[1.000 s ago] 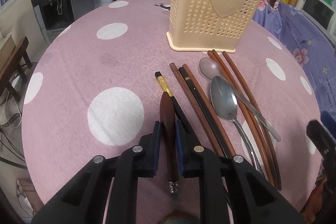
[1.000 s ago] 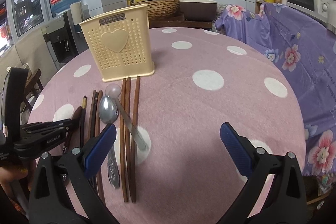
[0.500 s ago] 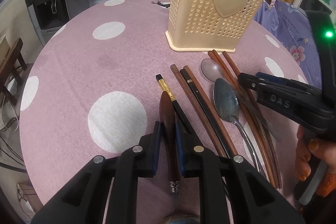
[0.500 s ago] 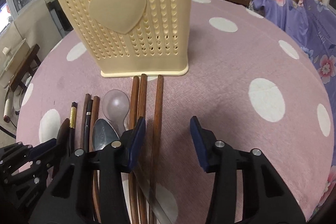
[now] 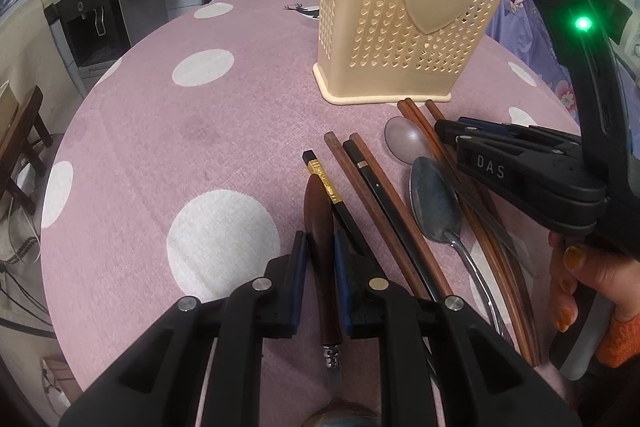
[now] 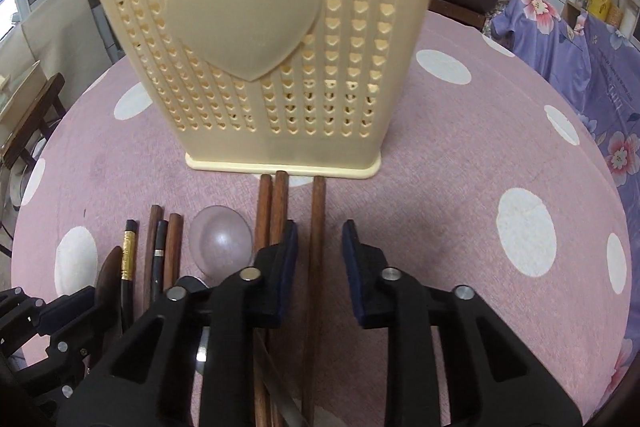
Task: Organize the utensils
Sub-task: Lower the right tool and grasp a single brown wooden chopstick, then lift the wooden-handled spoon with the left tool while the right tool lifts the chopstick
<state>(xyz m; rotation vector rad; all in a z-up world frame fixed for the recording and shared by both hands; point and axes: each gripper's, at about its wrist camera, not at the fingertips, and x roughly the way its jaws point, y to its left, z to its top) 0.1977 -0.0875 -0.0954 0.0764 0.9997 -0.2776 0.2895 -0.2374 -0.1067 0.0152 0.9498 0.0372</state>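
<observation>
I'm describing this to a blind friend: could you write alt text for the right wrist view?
The right gripper, open, straddles a brown chopstick on a pink polka-dot table. More chopsticks and a pale spoon lie to its left, before a cream holder with a heart.

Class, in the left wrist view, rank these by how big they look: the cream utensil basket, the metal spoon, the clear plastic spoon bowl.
1. Cream utensil basket, largest by far.
2. Metal spoon.
3. Clear plastic spoon bowl, smallest; its handle is hidden and it lies farther away, so its true size is unsure.
</observation>
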